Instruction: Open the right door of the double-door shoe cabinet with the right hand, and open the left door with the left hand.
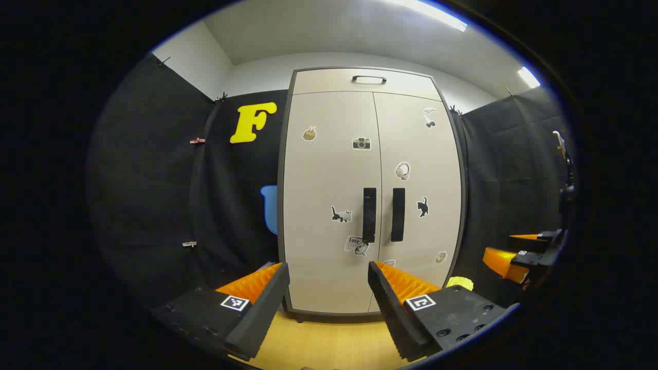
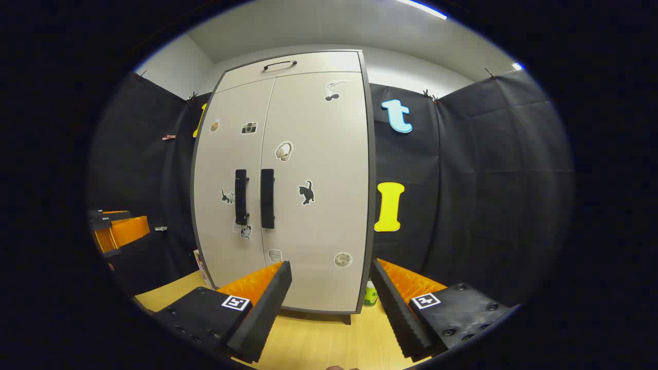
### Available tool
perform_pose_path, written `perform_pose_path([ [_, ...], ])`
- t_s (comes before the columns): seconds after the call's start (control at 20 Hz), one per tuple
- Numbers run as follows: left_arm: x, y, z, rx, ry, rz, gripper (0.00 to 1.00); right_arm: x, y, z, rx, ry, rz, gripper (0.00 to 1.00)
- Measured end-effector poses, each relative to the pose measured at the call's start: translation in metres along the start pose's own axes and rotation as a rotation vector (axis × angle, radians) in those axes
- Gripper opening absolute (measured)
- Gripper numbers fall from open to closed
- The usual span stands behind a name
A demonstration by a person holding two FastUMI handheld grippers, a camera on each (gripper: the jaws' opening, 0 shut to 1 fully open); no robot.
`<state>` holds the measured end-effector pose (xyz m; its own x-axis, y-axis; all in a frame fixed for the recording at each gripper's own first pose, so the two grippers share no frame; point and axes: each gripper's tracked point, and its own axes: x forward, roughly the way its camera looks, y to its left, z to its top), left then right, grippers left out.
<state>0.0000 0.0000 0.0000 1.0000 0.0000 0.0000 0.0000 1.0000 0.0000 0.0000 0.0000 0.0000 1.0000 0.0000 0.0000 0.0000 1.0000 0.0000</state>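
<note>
A pale double-door shoe cabinet [image 1: 329, 169] [image 2: 318, 226] with stickers stands straight ahead, both doors shut. Two black vertical handles sit side by side at the centre seam: the left door handle [image 1: 369, 215] [image 2: 240, 197] and the right door handle [image 1: 398, 215] [image 2: 267, 198]. My left gripper [image 1: 328, 288] is open, well short of the cabinet, below the left door. My right gripper [image 2: 331, 290] is open too, facing the lower part of the right door. The right gripper also appears at the edge of the left gripper view [image 1: 524, 254], and the left gripper at the edge of the right gripper view [image 2: 115, 228].
The cabinet has a top drawer with a black handle [image 1: 369, 79] [image 2: 280, 65]. It stands on a wooden floor [image 1: 324, 341] [image 2: 318, 339]. A small green can [image 2: 370, 295] and a yellow object [image 1: 459, 282] sit by its right foot. Black cloth walls close in both sides.
</note>
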Motion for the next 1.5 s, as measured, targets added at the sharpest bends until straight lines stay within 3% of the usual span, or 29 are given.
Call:
perform_pose_path([
  [0.4,0.009,0.018,-0.003,-0.010,-0.001,-0.056,0.95,-0.006,0.004,-0.001,0.013,0.021,-0.080,0.98],
  [1.5,0.014,0.015,-0.012,0.017,0.009,-0.117,0.95,0.027,0.044,0.022,-0.010,0.000,-0.037,0.98],
])
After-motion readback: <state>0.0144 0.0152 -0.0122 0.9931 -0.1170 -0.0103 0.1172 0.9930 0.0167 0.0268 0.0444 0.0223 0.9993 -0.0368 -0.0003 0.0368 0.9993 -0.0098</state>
